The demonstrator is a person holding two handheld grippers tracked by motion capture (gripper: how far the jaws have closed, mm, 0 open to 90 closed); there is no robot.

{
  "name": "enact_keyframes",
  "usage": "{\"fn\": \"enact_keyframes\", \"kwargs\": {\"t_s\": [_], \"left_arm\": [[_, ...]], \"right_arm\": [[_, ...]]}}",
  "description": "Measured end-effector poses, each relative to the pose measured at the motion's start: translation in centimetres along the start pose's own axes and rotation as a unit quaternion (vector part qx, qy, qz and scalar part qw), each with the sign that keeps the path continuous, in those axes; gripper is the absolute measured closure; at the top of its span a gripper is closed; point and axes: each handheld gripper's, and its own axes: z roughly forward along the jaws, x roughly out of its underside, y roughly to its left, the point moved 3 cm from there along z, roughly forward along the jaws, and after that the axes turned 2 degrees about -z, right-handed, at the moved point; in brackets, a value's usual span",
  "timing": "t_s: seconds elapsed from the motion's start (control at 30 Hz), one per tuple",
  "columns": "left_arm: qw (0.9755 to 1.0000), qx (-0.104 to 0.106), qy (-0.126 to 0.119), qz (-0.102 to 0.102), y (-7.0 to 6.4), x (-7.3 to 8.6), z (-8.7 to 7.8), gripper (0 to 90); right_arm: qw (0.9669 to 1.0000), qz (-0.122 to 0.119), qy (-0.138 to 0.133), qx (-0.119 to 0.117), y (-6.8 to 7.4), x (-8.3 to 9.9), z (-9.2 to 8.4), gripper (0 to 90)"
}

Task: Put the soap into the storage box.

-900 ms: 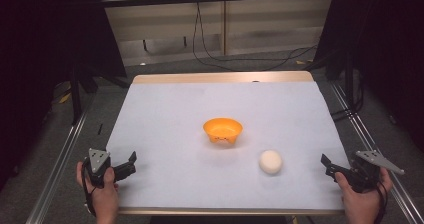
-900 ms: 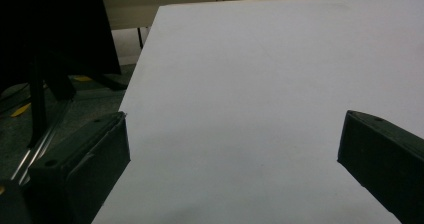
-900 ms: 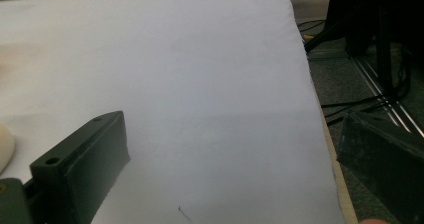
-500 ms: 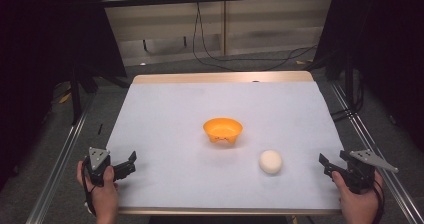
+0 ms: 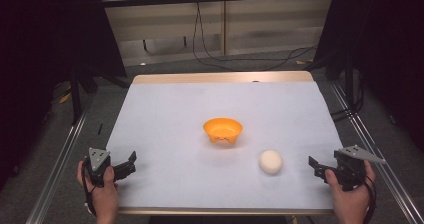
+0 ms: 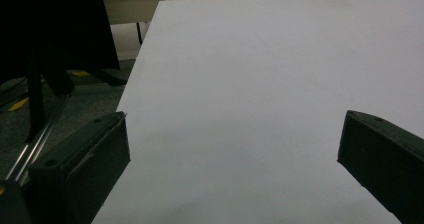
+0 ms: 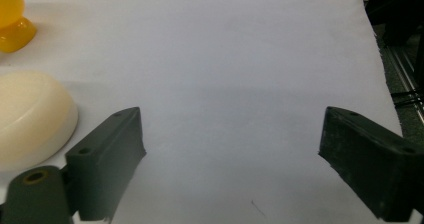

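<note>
An orange bowl stands upright near the middle of the white-covered table. A cream round lump lies to its front right. My right gripper rests at the front right edge, open, and points left at the lump from a short way off. In the right gripper view the lump lies just left of the left jaw, the bowl is beyond it, and nothing is between the jaws of the gripper. My left gripper sits at the front left corner, open over bare table.
Metal rails run along both sides of the table. Black stands and cables lie on the floor beyond the far wooden edge. White surface stretches between the two grippers.
My right gripper has edged slightly left toward the cream lump. The left gripper, the bowl and the lump have stayed where they were.
</note>
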Motion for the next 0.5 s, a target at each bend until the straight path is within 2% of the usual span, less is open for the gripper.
{"fn": "enact_keyframes", "kwargs": {"t_s": [0.33, 0.43, 0.5], "left_arm": [[1.0000, 0.002, 0.001, 0.002, 0.00, -0.01, 0.04, 0.0], [1.0000, 0.001, 0.001, 0.001, -0.02, 0.00, 0.02, 0.0], [1.0000, 0.002, 0.001, 0.002, 0.00, -0.01, 0.02, 0.0]], "right_arm": [[0.9998, 0.014, -0.008, -0.010, -0.50, 0.37, 0.10, 8.1], [0.9998, 0.012, -0.006, -0.014, -0.41, 0.31, 0.03, 8.9], [0.9996, 0.006, -0.003, -0.028, 0.20, -0.04, -0.16, 9.1]]}}
